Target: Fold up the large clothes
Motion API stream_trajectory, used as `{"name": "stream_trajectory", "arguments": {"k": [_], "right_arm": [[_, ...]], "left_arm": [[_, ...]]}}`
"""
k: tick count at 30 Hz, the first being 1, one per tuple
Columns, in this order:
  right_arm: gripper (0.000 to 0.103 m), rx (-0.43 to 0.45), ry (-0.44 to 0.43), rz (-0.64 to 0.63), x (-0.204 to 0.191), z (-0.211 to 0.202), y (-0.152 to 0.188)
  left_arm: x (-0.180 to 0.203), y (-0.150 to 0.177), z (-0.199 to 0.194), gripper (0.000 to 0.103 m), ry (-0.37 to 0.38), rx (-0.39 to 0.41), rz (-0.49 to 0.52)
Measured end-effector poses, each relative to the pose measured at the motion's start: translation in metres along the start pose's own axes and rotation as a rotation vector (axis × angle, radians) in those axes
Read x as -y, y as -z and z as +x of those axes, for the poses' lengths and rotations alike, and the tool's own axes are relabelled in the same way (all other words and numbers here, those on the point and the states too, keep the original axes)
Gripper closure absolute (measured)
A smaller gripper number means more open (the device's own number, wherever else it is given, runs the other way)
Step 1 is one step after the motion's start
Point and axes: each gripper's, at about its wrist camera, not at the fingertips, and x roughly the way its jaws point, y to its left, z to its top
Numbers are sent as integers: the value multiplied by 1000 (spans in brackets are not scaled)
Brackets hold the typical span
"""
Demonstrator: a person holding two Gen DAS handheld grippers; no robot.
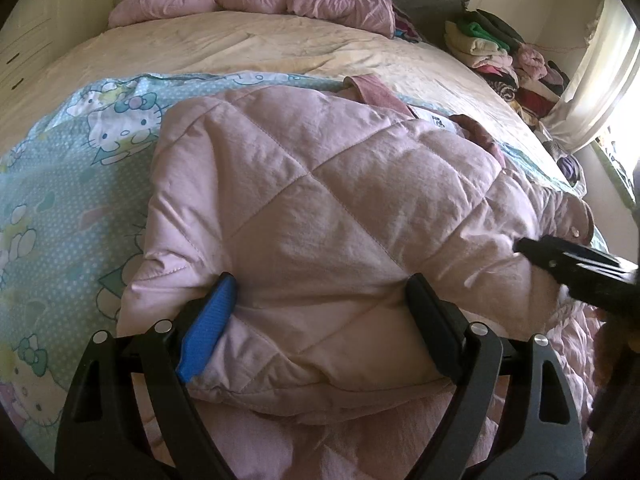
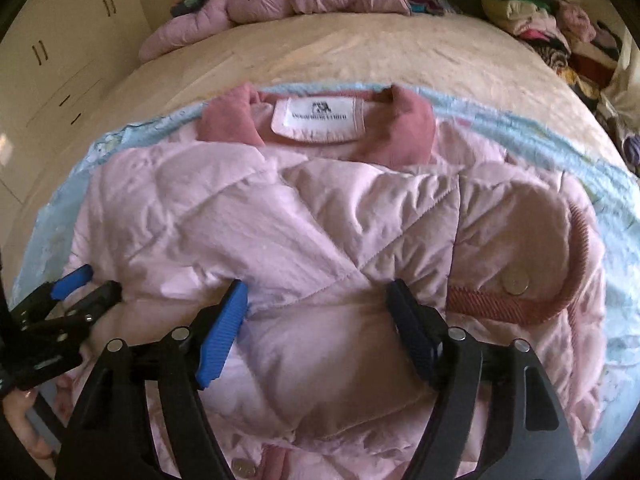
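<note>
Jacket (image 1: 320,208) on the bed (image 1: 248,44), partly folded.
Left wrist view: left gripper (image 1: 320,320) spread, folded edge between its fingers, collar toward 1 o'clock. Right wrist view: right gripper (image 2: 318,328) spread over the hem, collar at 12.

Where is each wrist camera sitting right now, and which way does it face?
Left wrist: on the left gripper, facing up the bed over the pink quilted jacket; right gripper shows at right.
Right wrist: on the right gripper, facing the jacket's collar label; left gripper at left.
Shared: jacket, clothes pile.
</note>
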Motion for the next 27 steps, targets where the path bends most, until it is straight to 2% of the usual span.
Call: {"name": "stream_trajectory", "arguments": {"k": [5,11,13,16,22,24,27], "right_arm": [[29,18,1,18,2,7,4],[26,32,-23,40,3,-4,4],[13,48,-74,75,5,-13,5],[4,71,-104,127,6,-24,7],[4,117,-158,207,12,-47,7],[4,146,-160,229,15,-56,7],[4,185,-154,241,18,-69,9]], "left_arm": [[0,0,0,24,0,-1,3],[-1,-2,-5,24,5,-1,6],[-2,-3,-8,24,8,-6,10],[-4,-4,-13,24,17,-2,9],[-2,-6,-16,13,19,-11,25],[0,-6,-21,10,-1,-6,46],[1,-9,-31,10,-52,22,56]]}}
